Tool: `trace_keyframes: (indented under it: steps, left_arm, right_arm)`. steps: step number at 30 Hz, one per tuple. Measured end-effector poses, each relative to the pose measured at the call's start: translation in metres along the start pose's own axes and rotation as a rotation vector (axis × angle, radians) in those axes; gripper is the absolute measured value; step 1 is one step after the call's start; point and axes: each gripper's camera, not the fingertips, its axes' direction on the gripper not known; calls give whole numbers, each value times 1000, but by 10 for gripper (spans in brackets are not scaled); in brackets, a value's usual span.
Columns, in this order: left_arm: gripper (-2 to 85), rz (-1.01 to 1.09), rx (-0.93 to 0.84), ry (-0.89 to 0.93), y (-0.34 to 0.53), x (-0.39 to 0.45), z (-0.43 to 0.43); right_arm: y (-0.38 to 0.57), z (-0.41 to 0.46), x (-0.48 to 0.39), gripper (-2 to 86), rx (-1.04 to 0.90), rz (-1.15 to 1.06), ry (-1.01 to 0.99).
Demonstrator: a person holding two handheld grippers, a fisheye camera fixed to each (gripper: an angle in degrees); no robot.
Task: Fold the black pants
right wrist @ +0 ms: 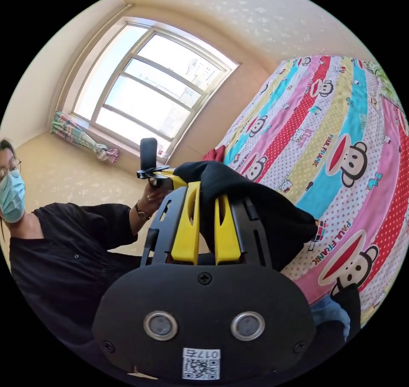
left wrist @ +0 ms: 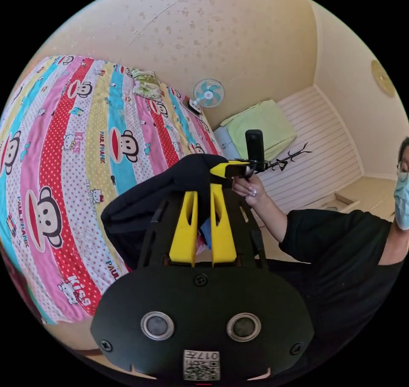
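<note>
Left gripper view: bedsheet (left wrist: 64,157) fills the left half, striped pink, yellow, blue and red, printed with cartoon monkey heads and small cats. Readable on it: "PAUL FRANK", "HELLO KITTY", "Kiss". Black pants (left wrist: 170,191) hang bunched at frame centre, above the sheet, draped over the tips of the left gripper (left wrist: 203,191). Its two yellow jaws stand close together, a narrow gap between them, black cloth caught at the tips. Just right of the cloth, the right gripper's (left wrist: 230,169) yellow jaw meets the same bundle, held by a hand (left wrist: 249,186). Small fan (left wrist: 208,93) upper centre; green cloth (left wrist: 260,127) to its right. Person in black top at right edge.

Right gripper view: person at left edge, window (right wrist: 149,88) upper left. Centre, the right gripper (right wrist: 207,193), jaws nearly closed, pinches a fold of the black pants (right wrist: 255,216), which spill rightward and down over the sheet (right wrist: 341,148). "PAUL FRANK" reads again on the stripes. Left gripper (right wrist: 172,181) touches the cloth's upper left end.
</note>
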Motion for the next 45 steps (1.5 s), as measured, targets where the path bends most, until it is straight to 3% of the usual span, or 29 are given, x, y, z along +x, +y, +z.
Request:
trace_keyframes:
  steps: [4,6,9,17,20,23,29,33,35,36,38,41,45]
  left_arm:
    - [51,15,41,-80,-32,-1,-22]
    - [51,101,95,-78,-18,13,-35]
    - [51,122,92,-93,38,9,-23]
    - [65,-320,-428,-177,255,-72,128]
    - [84,-456,-394,-51,287,-89,113]
    - [122,-531,-266,101,287,-101,70]
    - [164,-662,-25,164,278,-136,-14]
    - [170,-686,-83,202,260,-151,2]
    - [181,-684,-161,274,245,-143,31]
    - [183,-689,-178,268,242,-140,35]
    - [172,-728,-244,171,228,-125,36]
    - [115,-704,-301,182,198,-100,14]
    - [71,-535,-166,318,158,-54,-56]
  right_arm:
    - [-27,-11,-5,35,-1,-13,97]
    - [-10,-22,-35,43,46,-149,163]
    - [47,-7,-32,47,36,-169,158]
    - [247,120,71,60,-417,303,108]
    - [281,131,84,67,-493,383,67]
    - [279,103,92,76,-432,416,66]
    - [264,49,144,126,-253,537,98]
    - [278,51,200,140,-185,724,105]
    - [294,67,220,133,-252,815,125]
    - [306,81,231,124,-316,875,97]
    - [318,74,234,106,-238,933,59]
    - [314,52,219,69,-219,855,23]
    - [313,25,192,46,-141,772,-220]
